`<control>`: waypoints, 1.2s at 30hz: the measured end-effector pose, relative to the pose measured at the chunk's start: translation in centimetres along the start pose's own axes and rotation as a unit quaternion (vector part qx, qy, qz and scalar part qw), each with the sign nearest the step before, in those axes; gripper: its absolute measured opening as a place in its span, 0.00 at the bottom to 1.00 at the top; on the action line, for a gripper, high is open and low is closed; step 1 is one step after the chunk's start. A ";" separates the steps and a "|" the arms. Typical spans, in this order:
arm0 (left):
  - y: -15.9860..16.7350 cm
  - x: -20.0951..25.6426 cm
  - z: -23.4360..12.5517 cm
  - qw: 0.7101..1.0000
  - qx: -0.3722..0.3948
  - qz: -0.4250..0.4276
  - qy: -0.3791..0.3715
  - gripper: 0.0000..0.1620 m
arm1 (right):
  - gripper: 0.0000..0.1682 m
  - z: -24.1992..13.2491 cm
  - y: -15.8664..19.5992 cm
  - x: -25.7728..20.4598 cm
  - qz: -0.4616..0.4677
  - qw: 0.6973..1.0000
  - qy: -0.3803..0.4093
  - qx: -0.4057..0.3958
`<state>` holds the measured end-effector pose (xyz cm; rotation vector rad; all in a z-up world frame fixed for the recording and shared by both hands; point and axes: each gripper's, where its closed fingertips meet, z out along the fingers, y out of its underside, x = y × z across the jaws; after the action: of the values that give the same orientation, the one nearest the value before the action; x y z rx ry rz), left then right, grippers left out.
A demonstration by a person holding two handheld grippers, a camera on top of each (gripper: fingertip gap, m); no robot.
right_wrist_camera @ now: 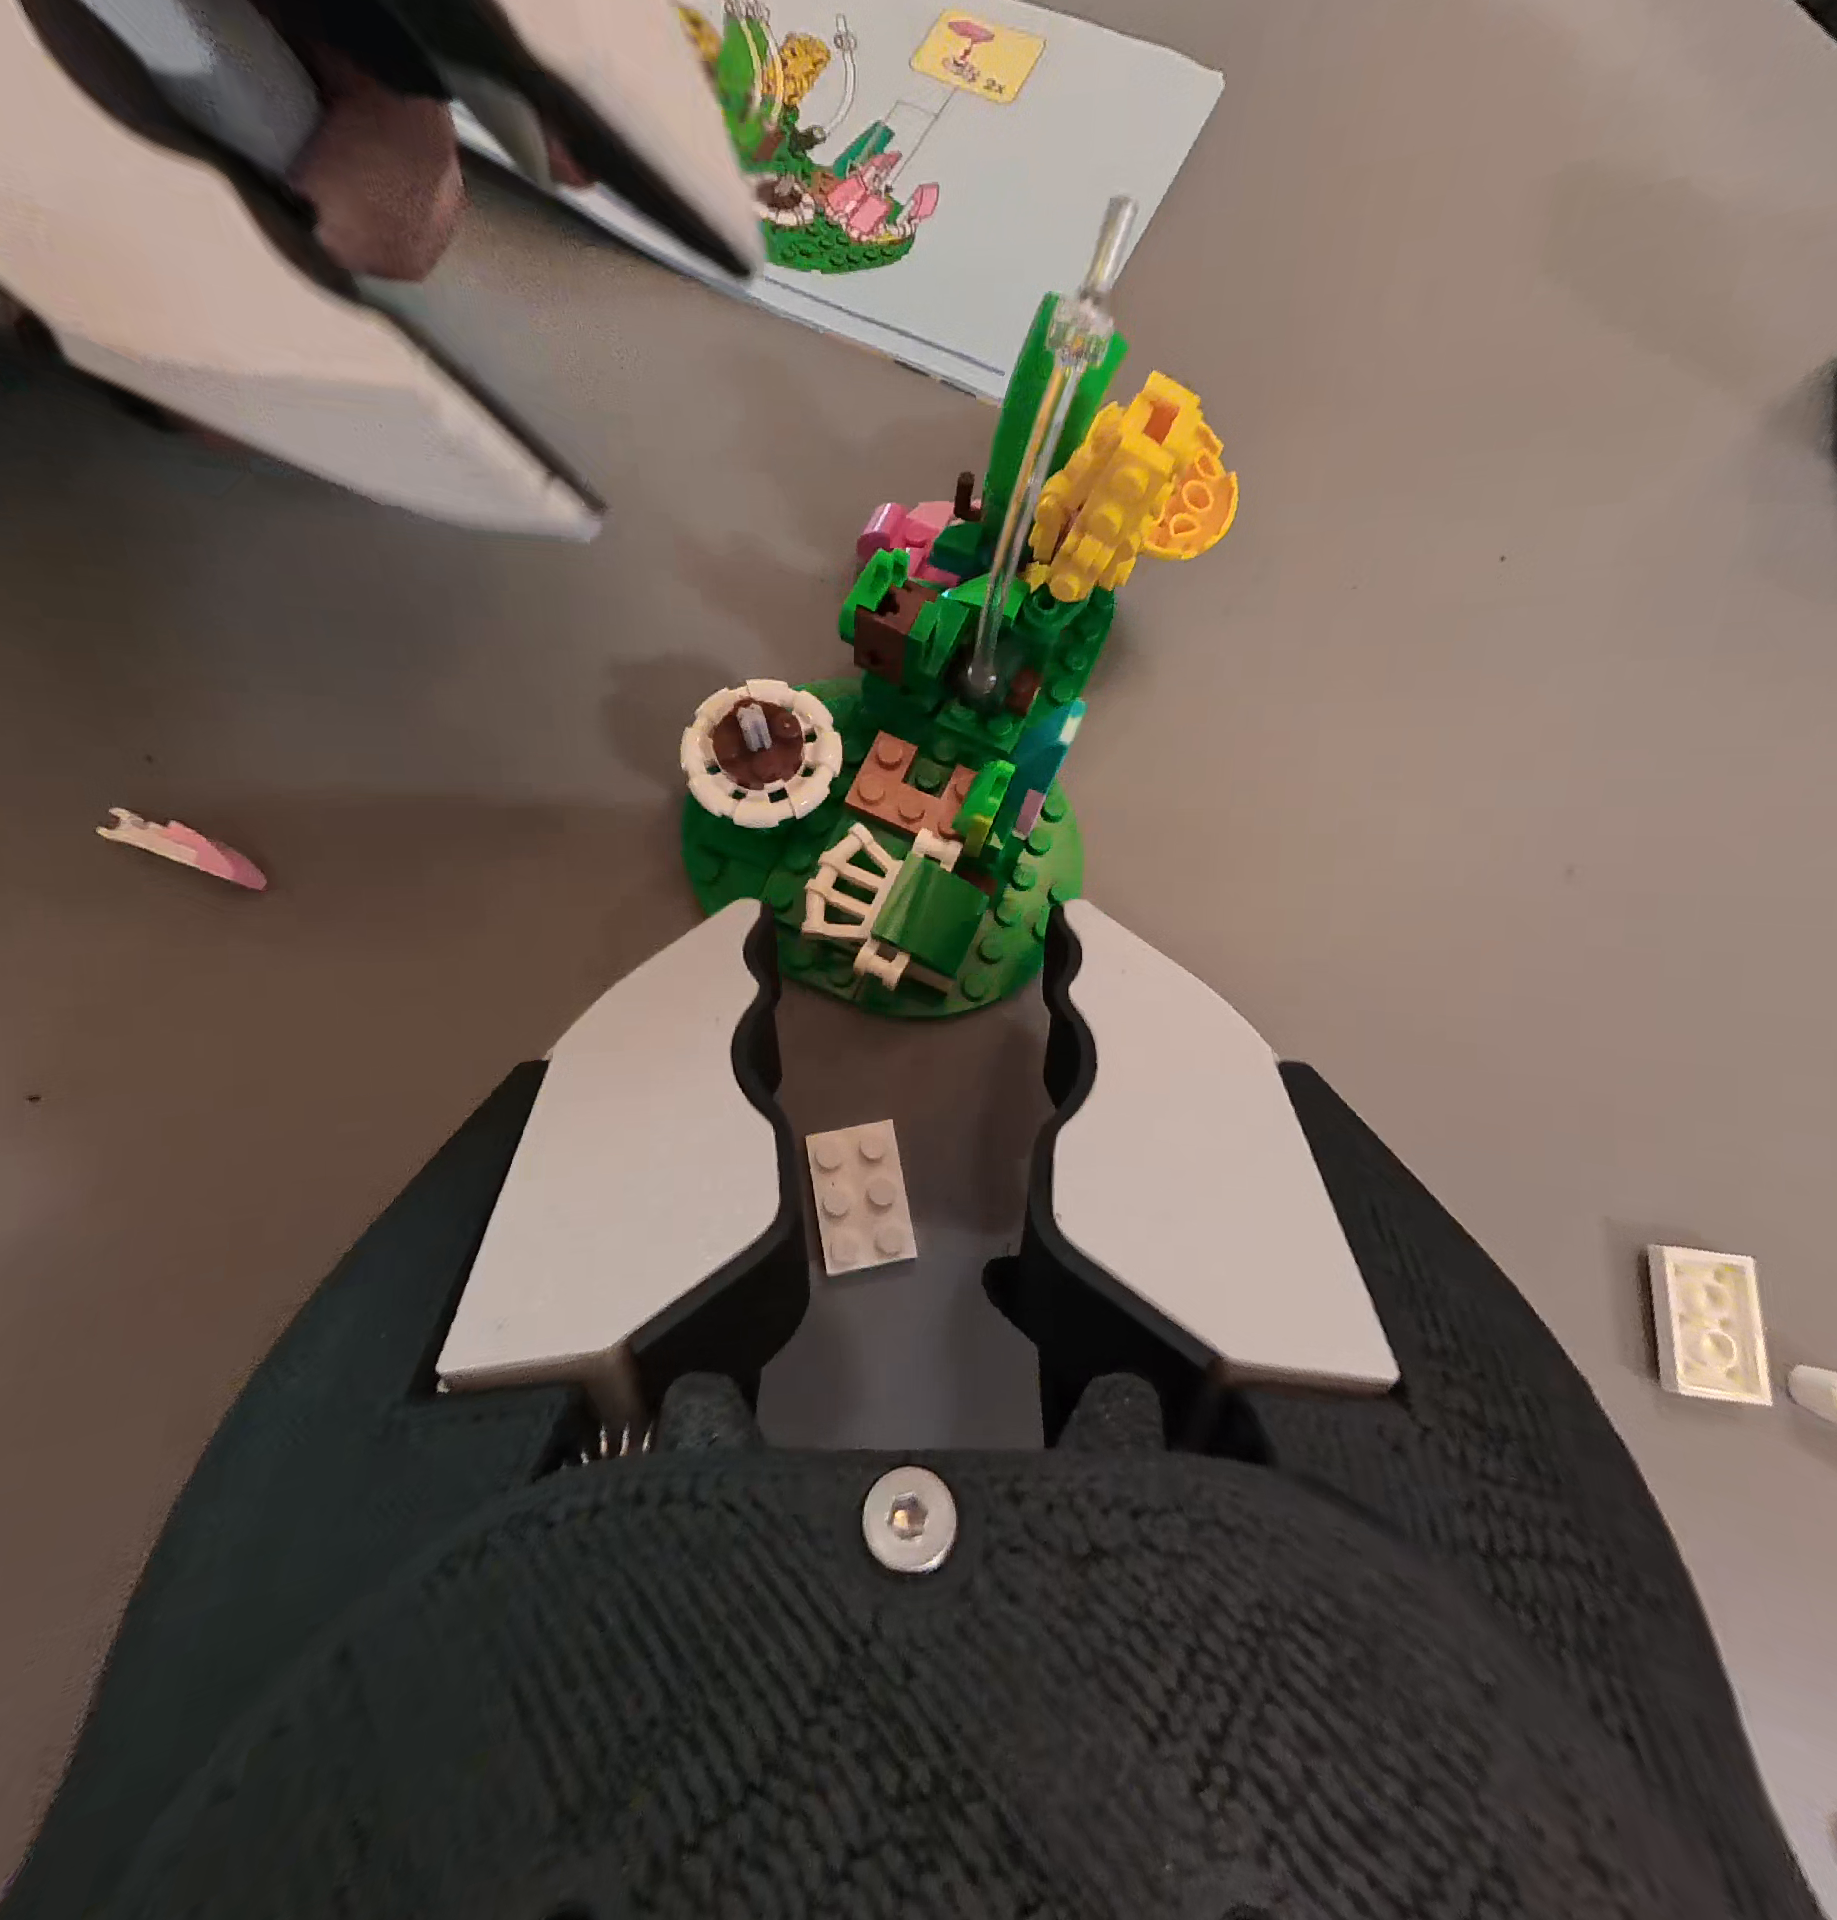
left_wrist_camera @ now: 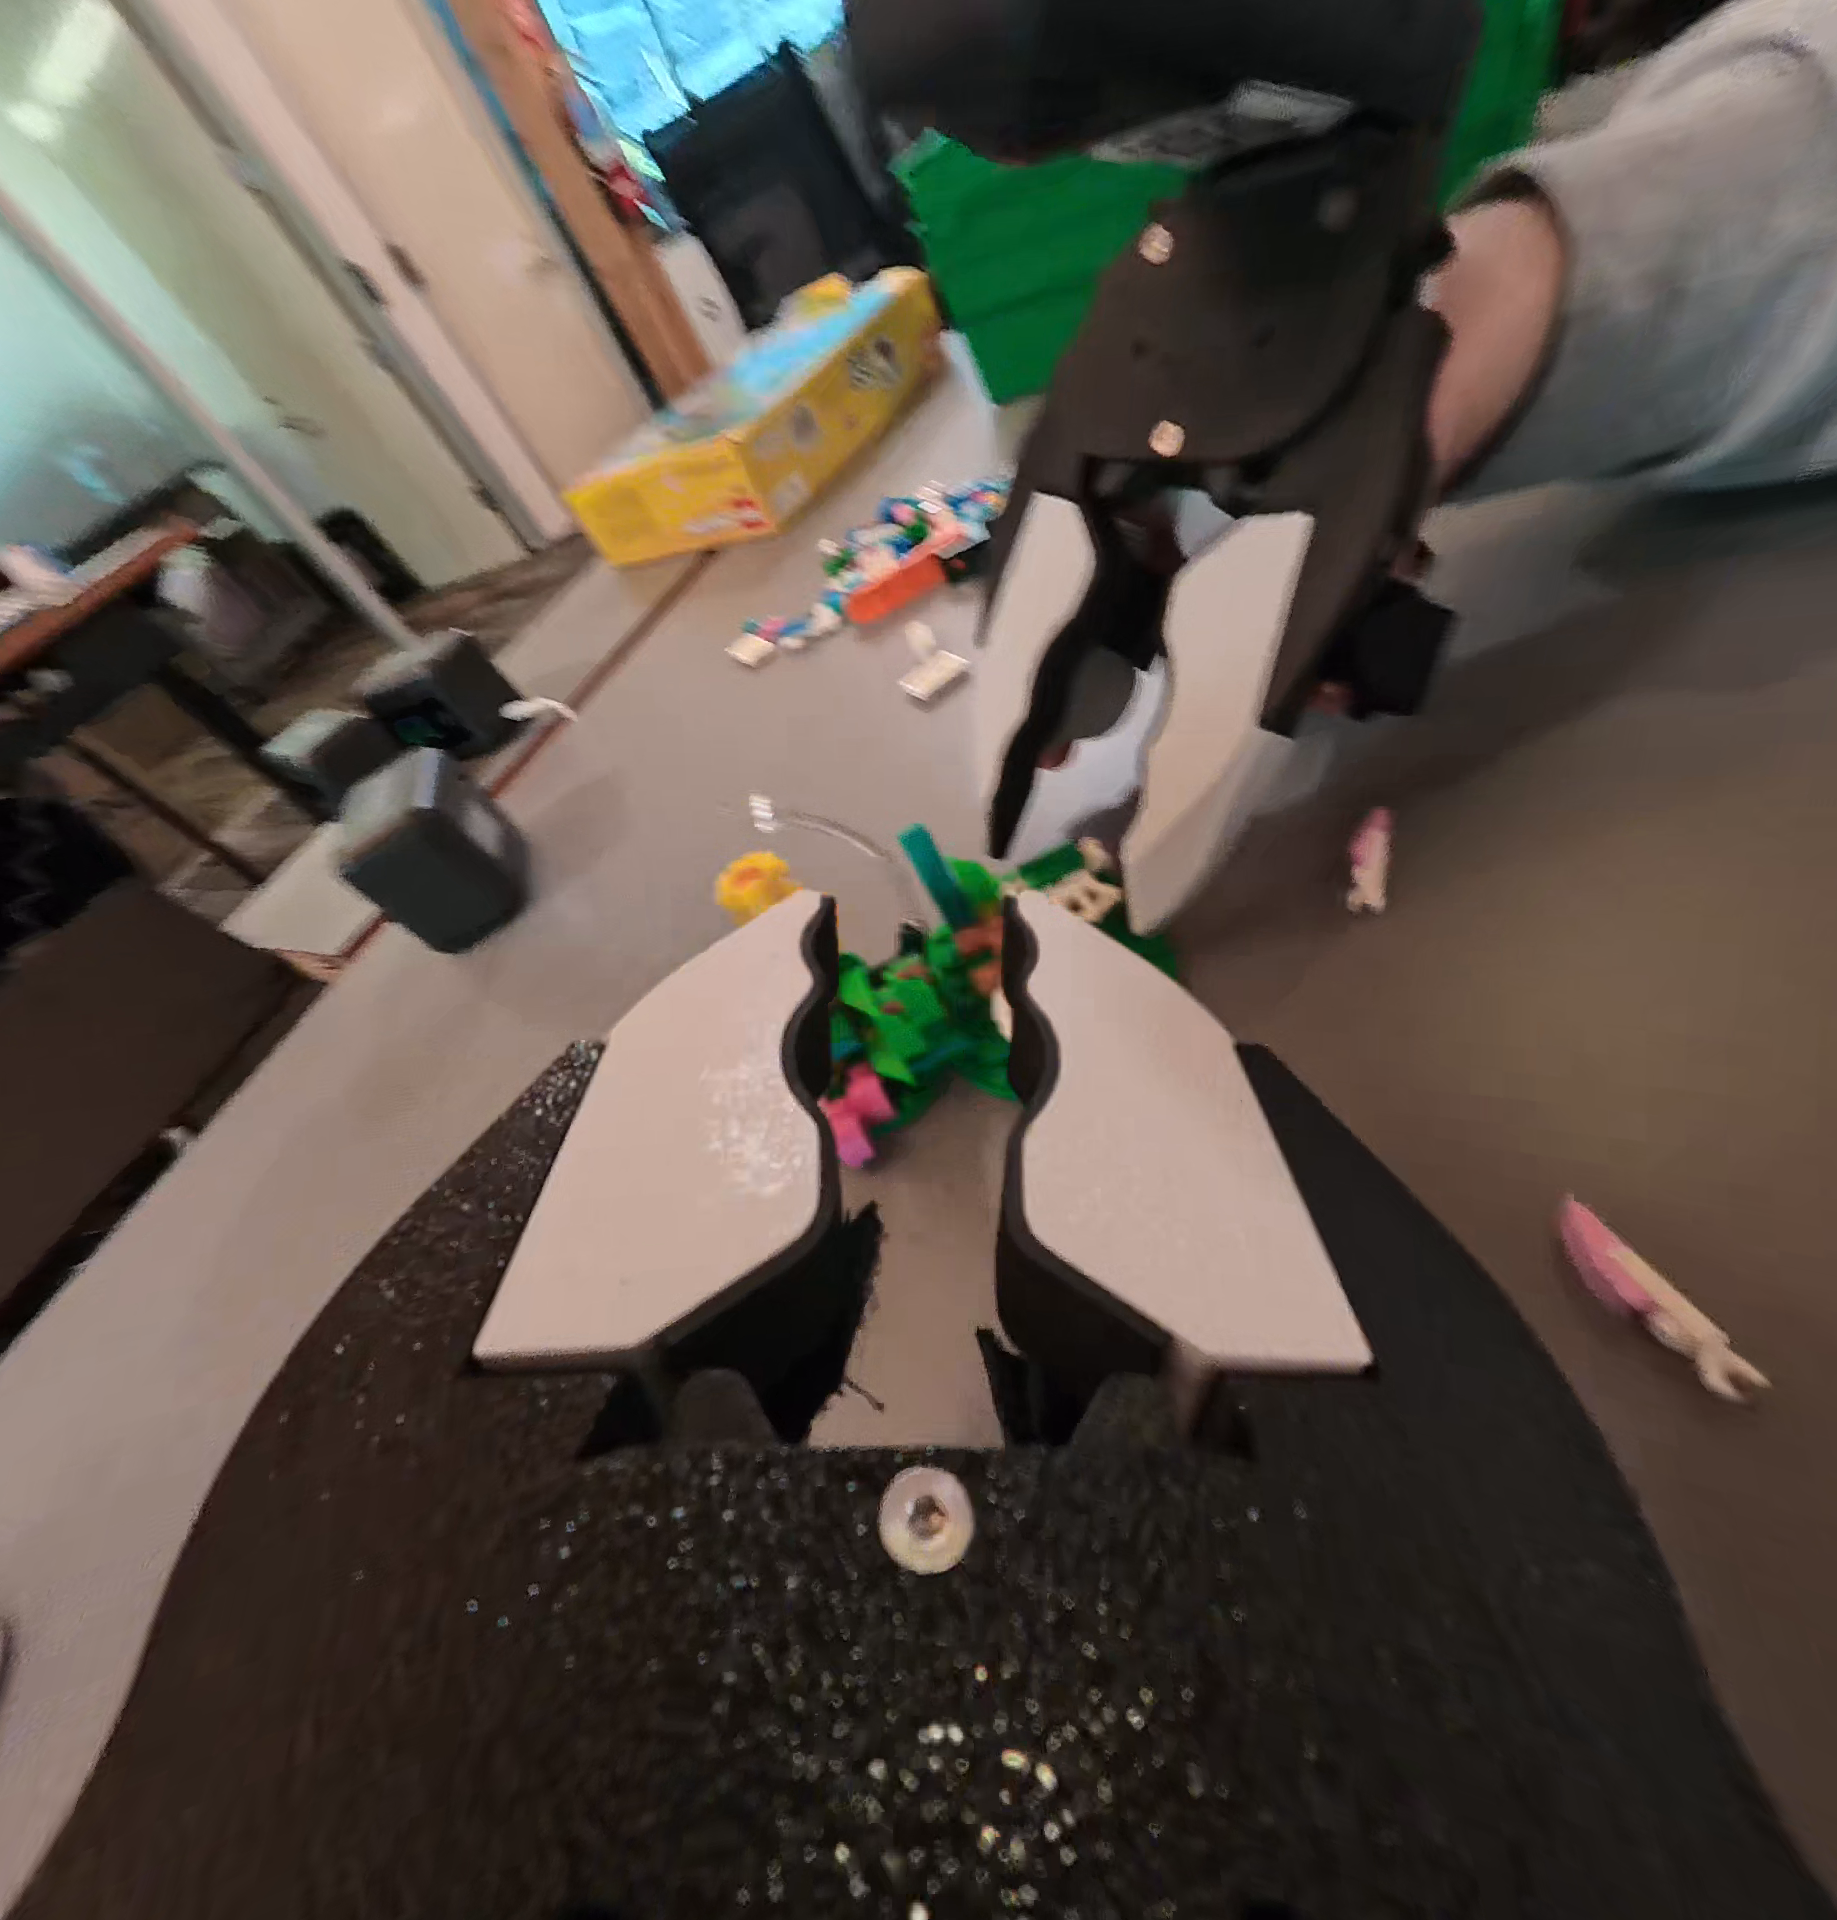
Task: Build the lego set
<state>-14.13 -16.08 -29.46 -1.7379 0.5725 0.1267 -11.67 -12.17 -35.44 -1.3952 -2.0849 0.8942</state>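
Observation:
The lego model (right_wrist_camera: pixel 924 748) stands on the grey table on a round green base, with a yellow flower (right_wrist_camera: pixel 1132 488), a white daisy (right_wrist_camera: pixel 760 764), a white fence and a clear rod. My right gripper (right_wrist_camera: pixel 909 914) is open and empty, and its fingertips flank the near edge of the base. A grey flat plate (right_wrist_camera: pixel 860 1195) lies on the table between its fingers. My left gripper (left_wrist_camera: pixel 919 909) is open and empty, just short of the model (left_wrist_camera: pixel 914 1023) on the opposite side. Each gripper shows in the other's view, the left (right_wrist_camera: pixel 675 395) and the right (left_wrist_camera: pixel 1075 873).
An instruction booklet (right_wrist_camera: pixel 997 187) lies behind the model. A pink-and-white piece (right_wrist_camera: pixel 181 847) lies to the left, and a white plate (right_wrist_camera: pixel 1709 1330) to the right. A yellow box (left_wrist_camera: pixel 768 416) and a pile of loose bricks (left_wrist_camera: pixel 893 561) sit farther off. Black boxes (left_wrist_camera: pixel 441 873) stand at the table's edge. My right fingertips sit around 8 cm from my left ones. The pink-and-white piece (right_wrist_camera: pixel 181 847) is about equally far from each gripper, around 11 cm. Seen from the left wrist view (left_wrist_camera: pixel 1623 1262) as well.

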 end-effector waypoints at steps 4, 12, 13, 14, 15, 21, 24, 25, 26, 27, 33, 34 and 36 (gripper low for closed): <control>1.8 2.6 0.4 0.995 -0.058 0.019 0.076 0.19 | 0.27 -0.1 0.6 0.1 -0.012 1.000 0.010 -0.003; 3.1 2.9 1.1 0.992 -0.102 0.026 0.065 0.17 | 0.23 -0.4 1.1 0.7 -0.027 0.999 0.038 -0.001; 3.3 2.9 1.2 0.992 -0.106 0.034 0.063 0.17 | 0.22 -0.3 1.0 0.6 -0.025 0.999 0.035 0.000; 3.5 3.0 1.2 0.991 -0.111 0.045 0.061 0.17 | 0.22 -0.2 1.0 0.5 -0.023 0.999 0.030 0.002; 3.7 3.0 1.3 0.990 -0.114 0.057 0.058 0.17 | 0.22 -0.2 1.0 0.4 -0.020 0.999 0.027 0.003; 4.3 2.7 1.7 0.986 -0.121 0.114 0.031 0.18 | 0.22 -0.1 0.9 0.2 -0.012 1.000 0.019 0.007; 4.1 2.9 1.9 0.989 -0.112 0.087 0.039 0.19 | 0.22 0.0 0.9 -0.2 -0.009 1.000 0.009 0.007; 4.1 2.9 1.9 0.990 -0.112 0.078 0.040 0.20 | 0.22 0.0 0.8 -0.3 -0.009 1.000 0.007 0.007; 4.1 2.7 1.9 0.990 -0.114 0.078 0.038 0.21 | 0.22 0.1 0.8 -0.4 -0.009 1.000 0.007 0.007; 4.2 2.6 1.9 0.989 -0.114 0.085 0.033 0.21 | 0.22 0.0 0.8 -0.4 -0.009 1.000 0.007 0.008; 4.1 2.6 1.9 0.987 -0.107 0.117 0.025 0.17 | 0.21 0.0 0.8 -0.4 0.000 1.000 0.002 0.013; 4.0 2.5 1.9 0.986 -0.105 0.125 0.021 0.17 | 0.21 0.0 0.8 -0.4 0.001 1.000 0.002 0.014; 3.9 2.3 1.9 0.984 -0.099 0.147 0.011 0.18 | 0.21 0.0 0.8 -0.4 0.001 1.000 0.002 0.014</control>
<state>-13.38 -15.56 -34.29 -1.8381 0.8553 0.3848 -11.08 -12.31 -36.02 -1.3843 -2.0605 0.9183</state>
